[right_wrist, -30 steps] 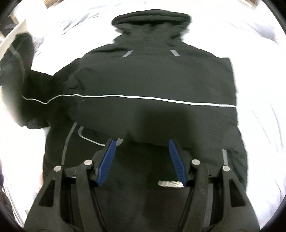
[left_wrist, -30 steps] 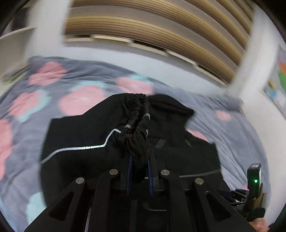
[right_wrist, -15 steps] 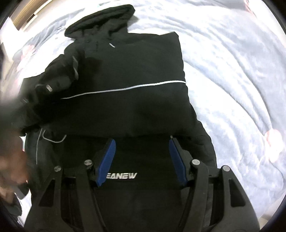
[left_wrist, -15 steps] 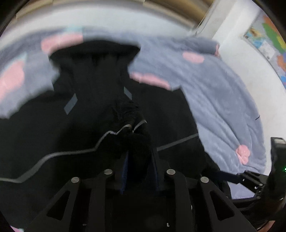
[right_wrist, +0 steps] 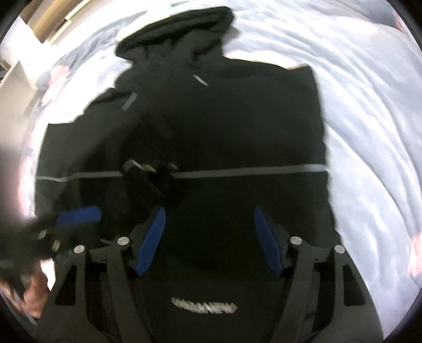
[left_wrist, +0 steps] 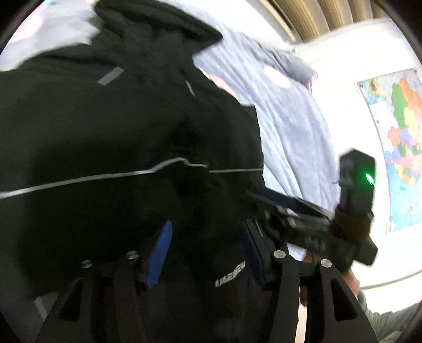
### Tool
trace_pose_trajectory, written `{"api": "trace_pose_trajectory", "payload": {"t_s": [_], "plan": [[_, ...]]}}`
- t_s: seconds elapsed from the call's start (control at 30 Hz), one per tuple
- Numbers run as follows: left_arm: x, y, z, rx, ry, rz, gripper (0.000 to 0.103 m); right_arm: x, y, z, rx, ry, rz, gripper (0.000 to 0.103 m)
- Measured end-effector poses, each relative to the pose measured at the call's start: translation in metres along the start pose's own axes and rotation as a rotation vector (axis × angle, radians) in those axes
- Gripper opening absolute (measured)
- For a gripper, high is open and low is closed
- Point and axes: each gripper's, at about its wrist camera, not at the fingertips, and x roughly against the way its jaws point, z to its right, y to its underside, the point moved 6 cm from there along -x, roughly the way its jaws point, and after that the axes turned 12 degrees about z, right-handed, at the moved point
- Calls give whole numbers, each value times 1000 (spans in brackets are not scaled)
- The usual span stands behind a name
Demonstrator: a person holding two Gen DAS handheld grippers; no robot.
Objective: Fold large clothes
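A black hooded jacket [right_wrist: 237, 126] with a thin reflective stripe lies back-up on the bed, hood at the far end; it also fills the left wrist view [left_wrist: 105, 126]. Its left sleeve [right_wrist: 150, 168] lies folded across the back, cuff near the middle. My left gripper [left_wrist: 205, 253] is open and empty just above the jacket's lower part; it also shows at the left of the right wrist view [right_wrist: 76, 216]. My right gripper [right_wrist: 211, 240] is open and empty above the hem near the white logo [right_wrist: 204, 307]; it shows in the left wrist view [left_wrist: 287, 205].
The bed has a grey-blue cover [left_wrist: 295, 126] with pink spots. A white wall with a coloured map [left_wrist: 401, 147] is to the right. A wooden slatted headboard [left_wrist: 316, 15] is at the far end. A white shelf [right_wrist: 18, 76] stands far left.
My left gripper carried the sleeve across the jacket's back, then opened and let it go; the sleeve now lies there. My right gripper stayed open and shifted over the hem.
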Motion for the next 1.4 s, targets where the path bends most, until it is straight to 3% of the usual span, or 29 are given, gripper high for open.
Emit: {"api": "trace_pose_trajectory", "payload": {"t_s": [0.17,0.3,0.37,0.4,0.43,0.53,0.63,0.73,0.83,1.0,1.13,1.2,1.3,1.4], "plan": [[58,-6,-33,76,-63,104,57,-29,-11,-28,-10,-84,-19,68],[96,-10,-59,78,-174,203,57,-51,-10,-38,-60,-105,-55,66],[114,-15,-70,74,-228,259,57,-56,-7,-43,-110,-164,-82,50],[121,-19,-76,86,-241,275,57,-51,-6,-44,-110,-163,-75,33],[124,-20,-81,96,-246,284,57,-47,-7,-46,-92,-146,-68,23],[132,-39,-94,111,-274,339,57,-19,-17,-57,-47,-157,-14,17],[133,-53,-92,87,-296,374,57,31,-37,-58,-15,-162,102,16],[125,-65,-93,69,-299,386,57,80,-53,-31,-54,-141,196,16],[97,-72,-97,60,-310,358,57,98,-53,16,-62,5,240,17],[33,-67,-131,39,-463,264,57,27,-18,78,-134,93,59,19],[16,-64,-137,-36,-513,238,57,-35,15,98,-149,152,-32,27],[12,-63,-134,-103,-541,215,57,-38,18,100,-165,154,-21,27],[14,-64,-132,-121,-541,197,57,-29,15,97,-116,170,-46,29],[42,-70,-112,-115,-493,229,57,6,1,90,-68,188,-7,38]]}}
